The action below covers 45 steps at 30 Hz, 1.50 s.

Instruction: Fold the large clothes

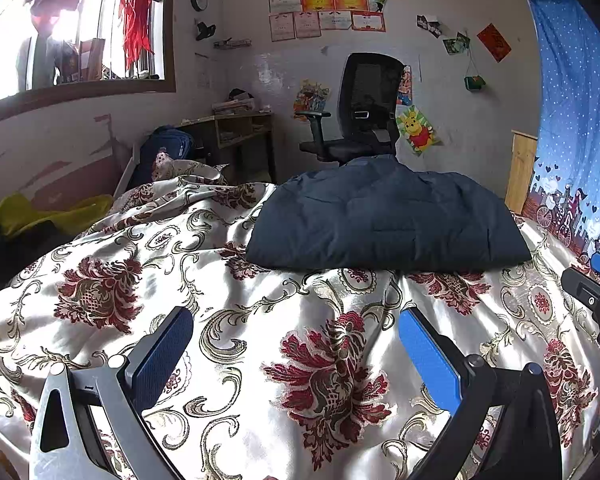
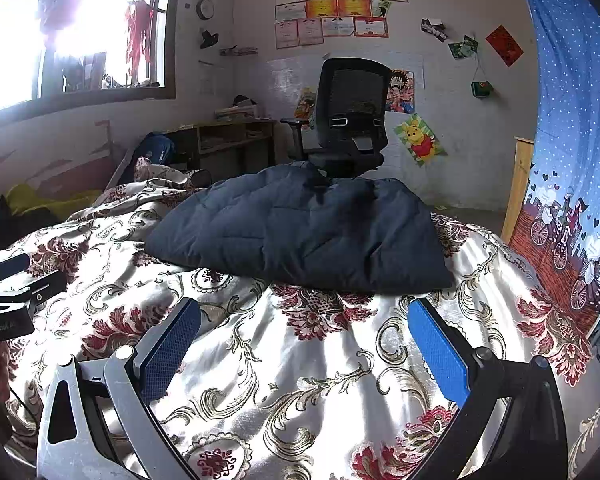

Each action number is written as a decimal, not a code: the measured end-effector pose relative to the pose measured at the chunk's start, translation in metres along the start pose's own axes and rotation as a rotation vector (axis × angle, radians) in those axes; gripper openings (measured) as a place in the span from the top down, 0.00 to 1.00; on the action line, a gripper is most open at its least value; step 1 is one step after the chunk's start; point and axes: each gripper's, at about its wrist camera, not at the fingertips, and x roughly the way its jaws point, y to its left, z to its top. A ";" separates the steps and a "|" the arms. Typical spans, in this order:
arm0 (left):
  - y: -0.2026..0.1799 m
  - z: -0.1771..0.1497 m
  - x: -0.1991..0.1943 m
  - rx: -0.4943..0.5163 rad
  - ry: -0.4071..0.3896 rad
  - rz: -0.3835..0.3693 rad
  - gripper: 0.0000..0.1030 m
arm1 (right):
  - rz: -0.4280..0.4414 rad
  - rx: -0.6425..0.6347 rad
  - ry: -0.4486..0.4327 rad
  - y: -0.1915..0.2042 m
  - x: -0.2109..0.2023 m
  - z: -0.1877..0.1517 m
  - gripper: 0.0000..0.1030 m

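While the dark blue padded jacket [image 1: 384, 216] lies folded in a compact bundle on the floral bedspread [image 1: 228, 320], both of your grippers hang over the bedspread on the near side of it, well apart from it and touching no cloth. Your left gripper [image 1: 296, 344] has its jaws wide and empty; your right gripper [image 2: 304, 336] also has its jaws wide and empty. Beyond the jacket, a black office chair [image 2: 350, 116] stands against the wall.
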 end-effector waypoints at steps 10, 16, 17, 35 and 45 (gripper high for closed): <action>0.000 -0.001 0.000 0.001 -0.001 0.000 0.00 | 0.000 0.000 0.000 0.000 0.000 0.000 0.01; 0.000 0.000 0.000 0.001 0.000 0.000 0.00 | 0.000 0.000 0.000 0.000 0.000 0.000 0.01; 0.000 -0.001 0.000 0.001 0.000 0.000 0.00 | 0.000 0.000 0.000 0.000 0.000 0.000 0.01; -0.002 -0.001 0.000 0.002 0.002 -0.002 0.00 | -0.001 0.000 0.001 0.000 0.000 -0.001 0.01; 0.009 -0.006 0.009 -0.065 0.089 -0.018 0.00 | 0.000 0.000 0.001 -0.001 0.001 -0.001 0.01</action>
